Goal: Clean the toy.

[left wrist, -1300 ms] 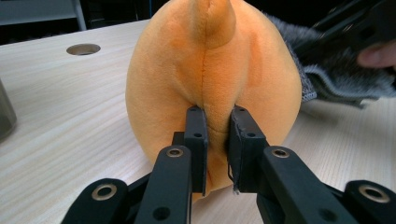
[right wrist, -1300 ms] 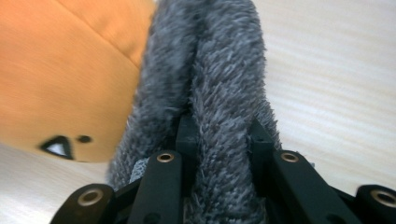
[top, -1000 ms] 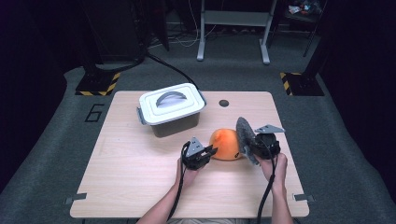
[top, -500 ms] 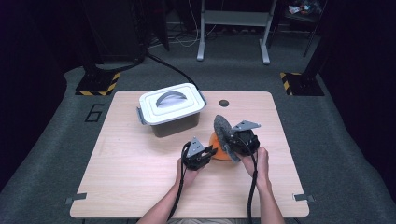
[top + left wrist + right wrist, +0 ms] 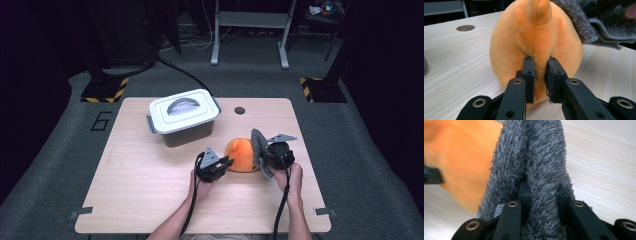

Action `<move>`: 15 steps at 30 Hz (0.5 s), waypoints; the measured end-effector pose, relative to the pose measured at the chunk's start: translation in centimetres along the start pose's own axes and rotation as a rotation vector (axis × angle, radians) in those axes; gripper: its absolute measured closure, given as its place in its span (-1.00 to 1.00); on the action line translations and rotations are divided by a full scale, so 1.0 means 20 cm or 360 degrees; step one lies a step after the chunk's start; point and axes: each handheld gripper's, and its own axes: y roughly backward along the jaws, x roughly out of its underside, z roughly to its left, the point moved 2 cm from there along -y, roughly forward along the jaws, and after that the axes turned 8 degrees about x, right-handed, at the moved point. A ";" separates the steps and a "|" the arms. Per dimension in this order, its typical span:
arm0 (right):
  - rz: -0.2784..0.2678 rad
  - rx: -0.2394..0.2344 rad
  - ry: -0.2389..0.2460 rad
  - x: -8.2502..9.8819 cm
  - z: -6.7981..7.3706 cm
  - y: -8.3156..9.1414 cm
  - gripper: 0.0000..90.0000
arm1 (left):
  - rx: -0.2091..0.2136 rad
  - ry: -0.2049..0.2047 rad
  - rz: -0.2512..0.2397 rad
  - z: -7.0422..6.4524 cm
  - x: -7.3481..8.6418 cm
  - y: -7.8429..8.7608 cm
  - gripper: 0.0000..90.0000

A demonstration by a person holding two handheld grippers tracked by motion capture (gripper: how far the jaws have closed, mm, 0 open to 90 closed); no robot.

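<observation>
Both forearms are bare, no sleeves. Each hand holds a black gripper: left gripper, right gripper. Each has a grey three-cornered plate on top, a trailing black cable, and round silver rivets along its jaw arms.

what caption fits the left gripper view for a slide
Left gripper pinching the seam of an orange plush toy on the wooden table, grey fuzzy cloth against its far side.
</observation>
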 end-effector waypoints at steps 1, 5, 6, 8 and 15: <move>0.0014 0.0007 -0.0027 0.01 -0.01 -0.01 0.63 | 0.0001 0.0000 0.0002 0.00 0.00 0.00 0.74; 0.0097 0.0037 -0.0052 0.06 -0.06 -0.07 0.63 | 0.0001 -0.0001 0.0002 0.00 0.00 0.00 0.74; 0.0124 0.0037 -0.0060 0.07 -0.07 -0.08 0.63 | 0.0002 -0.0001 0.0001 0.00 0.00 0.00 0.74; 0.0136 0.0039 -0.0083 0.08 -0.08 -0.08 0.63 | 0.0002 -0.0004 -0.0003 0.00 0.00 0.00 0.74; -0.0061 0.0045 -0.0039 -0.03 -0.06 0.10 0.63 | 0.0012 -0.0013 0.0001 0.00 0.00 0.00 0.74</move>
